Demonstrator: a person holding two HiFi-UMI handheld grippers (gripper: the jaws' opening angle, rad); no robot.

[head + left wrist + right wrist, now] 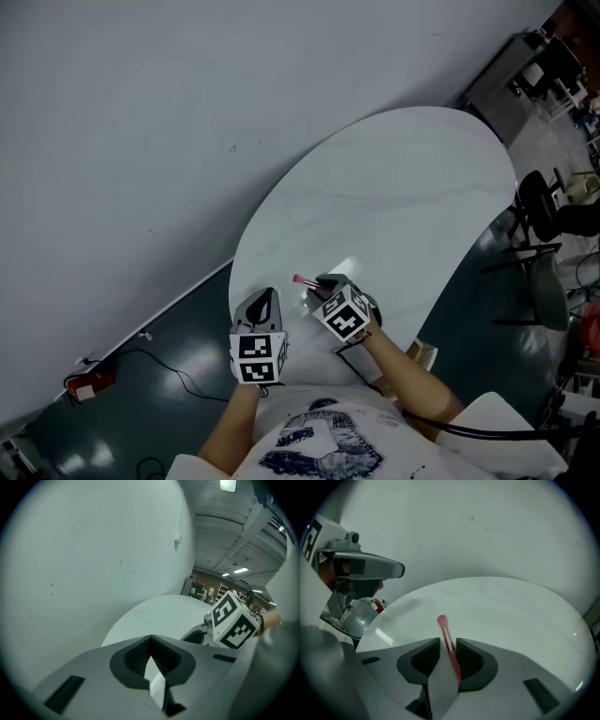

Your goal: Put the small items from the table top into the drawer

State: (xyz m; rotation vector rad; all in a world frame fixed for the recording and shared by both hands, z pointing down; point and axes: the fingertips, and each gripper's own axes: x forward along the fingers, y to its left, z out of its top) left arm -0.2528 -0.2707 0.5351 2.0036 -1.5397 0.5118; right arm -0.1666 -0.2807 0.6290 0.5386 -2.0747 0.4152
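Head view: the white oval table (pixel 403 187) is nearly bare. The only small item I can spot is a pink brush (pixel 302 279) lying near the person's edge. The right gripper (pixel 323 283) is right on top of it, and the left gripper (pixel 266 298) sits just beside, off to the left. So the right hand is clearly the nearer one. No drawer shows anywhere.

Left gripper view: the jaws meet at the tips with nothing between them, so it's closed and empty. It's aimed across the table, with the right gripper's marker cube (pixel 233 620) off to its right.

Right gripper view: this is the bit that matters. The brush (pixel 446 637) runs lengthwise down the slot, with its handle back between the pads and its rounded head poking out past the tips. The jaws stand apart with a sliver of gap on either side, so there's no clamp yet. My guess is it only needs a straight squeeze, because the axis already lines up.
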